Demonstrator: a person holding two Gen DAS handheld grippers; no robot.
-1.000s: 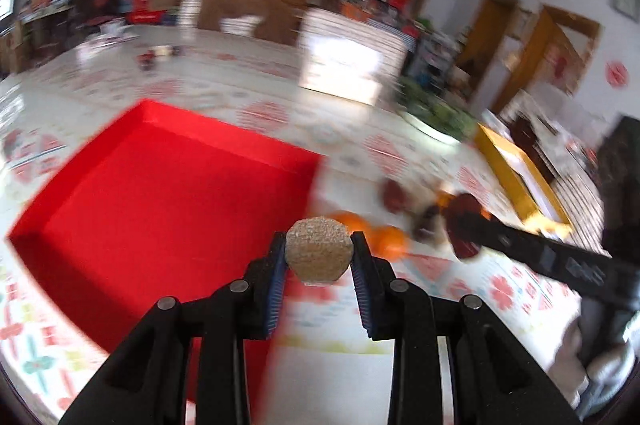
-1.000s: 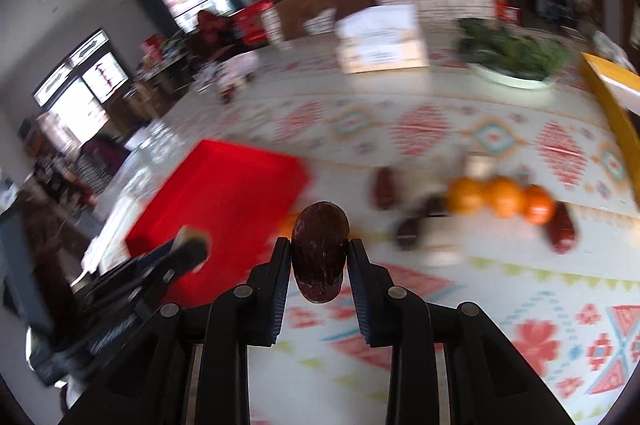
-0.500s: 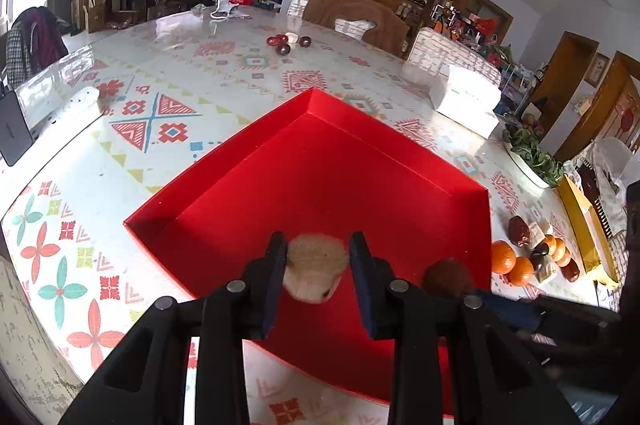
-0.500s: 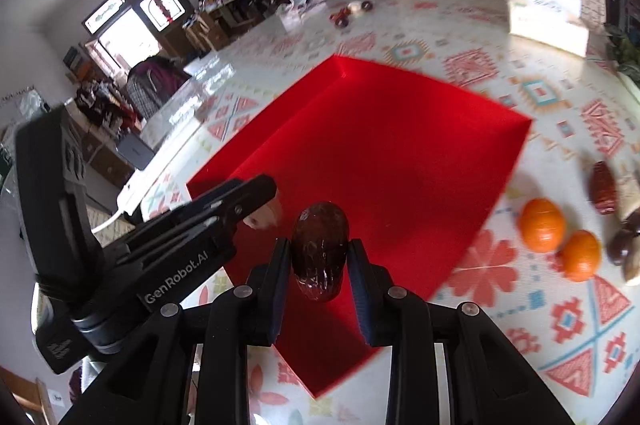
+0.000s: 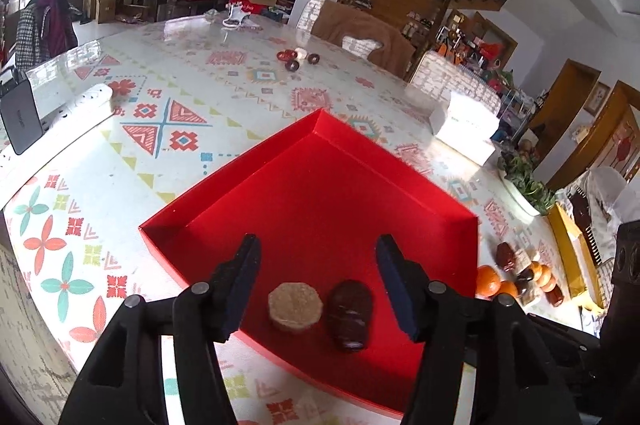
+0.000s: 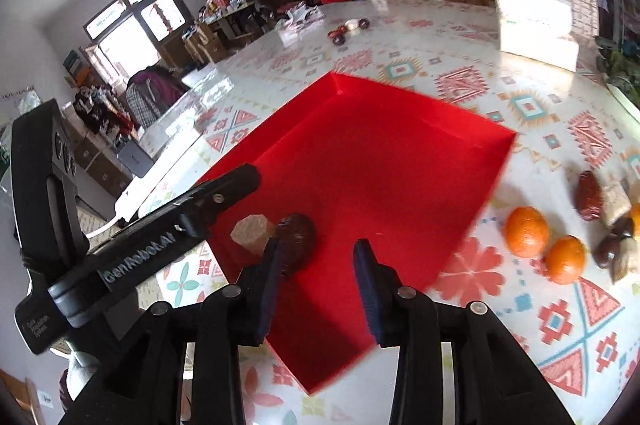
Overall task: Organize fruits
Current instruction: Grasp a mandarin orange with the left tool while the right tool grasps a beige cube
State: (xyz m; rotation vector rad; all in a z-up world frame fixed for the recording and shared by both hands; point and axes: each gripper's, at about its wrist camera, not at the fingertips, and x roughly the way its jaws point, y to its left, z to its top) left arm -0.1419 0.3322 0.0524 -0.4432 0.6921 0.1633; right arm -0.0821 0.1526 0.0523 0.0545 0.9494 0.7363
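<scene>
Both tongs, left (image 5: 318, 283) and right (image 6: 316, 265), opening, empty, over red tray (image 5: 340, 193) on patterned tablecloth (image 5: 180, 97) in cluttered room.

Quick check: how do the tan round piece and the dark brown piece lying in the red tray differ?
The tan, rough, disc-shaped piece is pale and flat-topped; the dark brown glossy oval piece is elongated and smooth. The tan one lies left, the brown one right. Both rest side by side inside the red tray, near its front corner.

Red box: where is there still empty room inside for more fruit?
Most of the red box floor is bare: the whole far half up to the back corner, and the side nearest the oranges. Only the near corner is crowded, where the tan cake and dark date lie together.
</scene>
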